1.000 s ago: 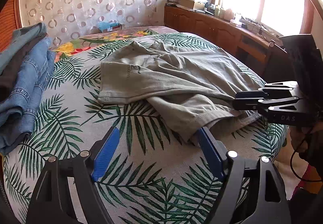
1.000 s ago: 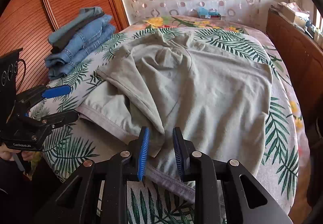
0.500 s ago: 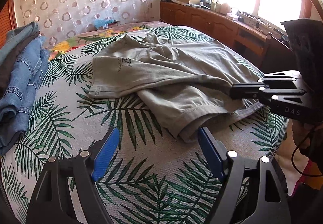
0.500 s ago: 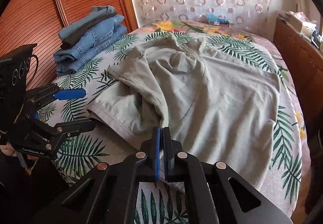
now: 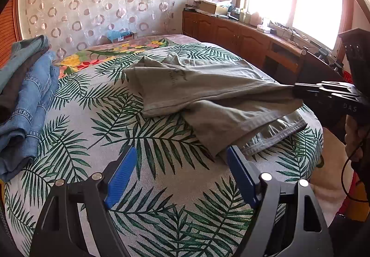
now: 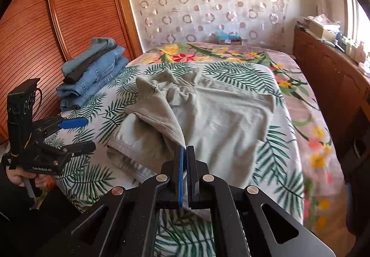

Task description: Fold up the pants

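My right gripper (image 6: 184,152) pinches the soft, limp pants (image 6: 215,118) by a hem near the bed's (image 5: 161,187) front edge; my left gripper (image 5: 182,164) gapes empty.

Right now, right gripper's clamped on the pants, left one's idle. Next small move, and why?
Probably bring the open left gripper onto the cuff just ahead of it: the right gripper holds only one pinch of the grey-green pants, leaving the near leg crumpled on the bed.

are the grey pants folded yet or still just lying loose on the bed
Still loose, not folded. The grey pants lie rumpled and partly spread on the bed, with one edge pinched in the shut right gripper.
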Motion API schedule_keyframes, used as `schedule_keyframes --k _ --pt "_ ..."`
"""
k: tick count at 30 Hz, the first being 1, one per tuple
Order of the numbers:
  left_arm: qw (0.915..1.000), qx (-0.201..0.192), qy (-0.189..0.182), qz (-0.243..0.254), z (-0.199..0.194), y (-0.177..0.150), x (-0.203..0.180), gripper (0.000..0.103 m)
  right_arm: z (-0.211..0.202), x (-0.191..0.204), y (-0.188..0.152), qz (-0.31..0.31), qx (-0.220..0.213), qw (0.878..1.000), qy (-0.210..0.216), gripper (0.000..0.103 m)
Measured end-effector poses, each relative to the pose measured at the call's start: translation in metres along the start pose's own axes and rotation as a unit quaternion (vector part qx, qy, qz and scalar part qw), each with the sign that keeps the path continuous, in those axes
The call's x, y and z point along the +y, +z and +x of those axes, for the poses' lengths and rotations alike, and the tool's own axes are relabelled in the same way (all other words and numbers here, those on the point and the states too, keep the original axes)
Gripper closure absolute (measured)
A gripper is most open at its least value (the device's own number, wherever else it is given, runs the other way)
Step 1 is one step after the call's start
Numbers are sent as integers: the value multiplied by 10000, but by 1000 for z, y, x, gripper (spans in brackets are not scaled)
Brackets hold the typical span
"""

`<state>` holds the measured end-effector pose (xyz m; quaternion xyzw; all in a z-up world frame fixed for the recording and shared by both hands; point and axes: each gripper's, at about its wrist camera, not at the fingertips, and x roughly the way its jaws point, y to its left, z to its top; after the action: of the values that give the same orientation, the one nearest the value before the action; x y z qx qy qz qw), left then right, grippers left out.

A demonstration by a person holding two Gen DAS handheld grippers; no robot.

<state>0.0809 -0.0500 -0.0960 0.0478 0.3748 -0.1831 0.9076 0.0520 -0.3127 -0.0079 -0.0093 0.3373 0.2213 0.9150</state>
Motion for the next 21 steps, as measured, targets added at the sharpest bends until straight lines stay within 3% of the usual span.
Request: schedule_keyframes --k 8,15,21 --pt "10000 40 -51 52 6 2 -6 22 -25 -15 -18 304 34 9990 -325 101" --pt "9993 84 -273 256 15 6 -17 23 -14 -15 -27 452 341 9977 -377 101" --pt "9974 219 -504 458 26 8 -29 48 -16 -12 -22 574 308 9967 -477 100"
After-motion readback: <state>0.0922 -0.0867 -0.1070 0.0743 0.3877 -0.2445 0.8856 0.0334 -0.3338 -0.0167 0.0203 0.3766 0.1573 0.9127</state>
